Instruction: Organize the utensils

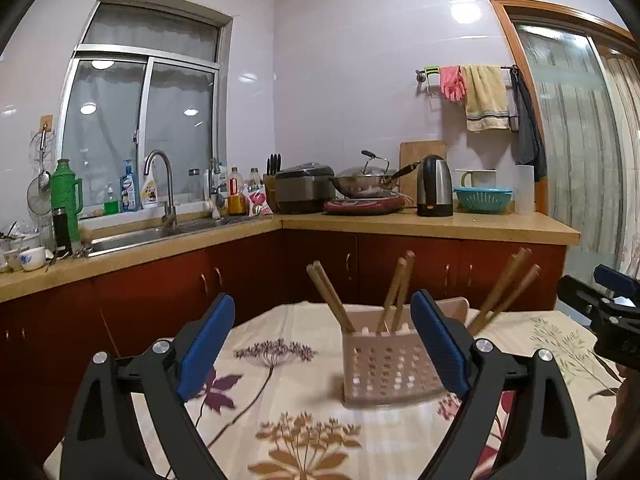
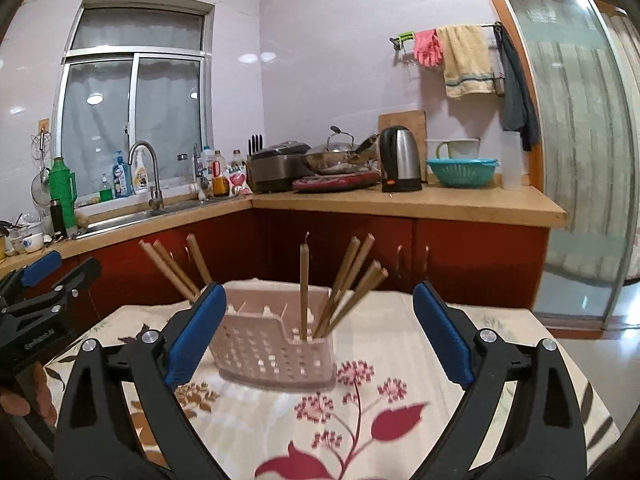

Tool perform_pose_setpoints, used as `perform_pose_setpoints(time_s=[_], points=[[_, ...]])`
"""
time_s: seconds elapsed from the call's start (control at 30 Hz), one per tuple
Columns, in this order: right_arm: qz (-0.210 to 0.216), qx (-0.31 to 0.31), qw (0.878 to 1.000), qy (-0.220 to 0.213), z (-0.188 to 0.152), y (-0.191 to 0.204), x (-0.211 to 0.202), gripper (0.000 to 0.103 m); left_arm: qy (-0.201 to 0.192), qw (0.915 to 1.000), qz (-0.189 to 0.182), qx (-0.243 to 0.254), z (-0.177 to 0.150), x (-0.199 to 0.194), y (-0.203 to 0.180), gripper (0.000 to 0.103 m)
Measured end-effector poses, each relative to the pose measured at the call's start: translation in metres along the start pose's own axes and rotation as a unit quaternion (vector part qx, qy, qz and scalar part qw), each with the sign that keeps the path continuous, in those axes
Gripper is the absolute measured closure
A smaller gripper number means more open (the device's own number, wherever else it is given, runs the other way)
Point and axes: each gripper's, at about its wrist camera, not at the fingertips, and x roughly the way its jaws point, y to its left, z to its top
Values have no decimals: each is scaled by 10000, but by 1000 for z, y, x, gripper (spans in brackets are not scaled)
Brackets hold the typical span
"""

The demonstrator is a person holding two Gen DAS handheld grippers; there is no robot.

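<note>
Meanwhile, chopsticks upright in holder

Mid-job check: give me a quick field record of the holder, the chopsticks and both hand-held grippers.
holder: pink perforated holder, upright on floral tablecloth
chopsticks: chopsticks standing in holder, some leaning left, some right, one near upright
left hand-held gripper: open, empty, holder ahead between its fingers
right hand-held gripper: open, empty, aimed at holder
loose utensils on cloth: none visible

Black gripper frames, blue jaws, silver screws
</note>
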Motion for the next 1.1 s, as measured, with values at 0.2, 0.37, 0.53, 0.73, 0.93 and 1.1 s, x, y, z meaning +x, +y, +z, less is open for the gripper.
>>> perform_pose_setpoints(time_s=[0.2, 0.37, 0.53, 0.73, 0.93, 1.1], points=[[-68, -12, 9999, 125, -11, 3, -33, 11, 189, 9998, 24, -37, -8, -35, -2, 15], [-127, -51, 9999, 77, -11, 6, -61, 11, 206, 9997, 88, -121, -8, -60, 2, 14], [-176, -48, 9998, -24, -6, 9, -90, 9, 160, 9997, 138, -121, -4, -86, 2, 14], [-252, -135, 9994, -176, 1, 14, -118, 6, 67, 9998, 64, -171, 3, -111, 2, 13], [-304, -153, 9989, -327, 9, 14, -137, 6, 1, 9998, 38, -174, 6, -126, 2, 13], [-310, -142, 9987, -390, 11, 14, -143, 6, -10, 9997, -18, -233, 6, -132, 4, 13]])
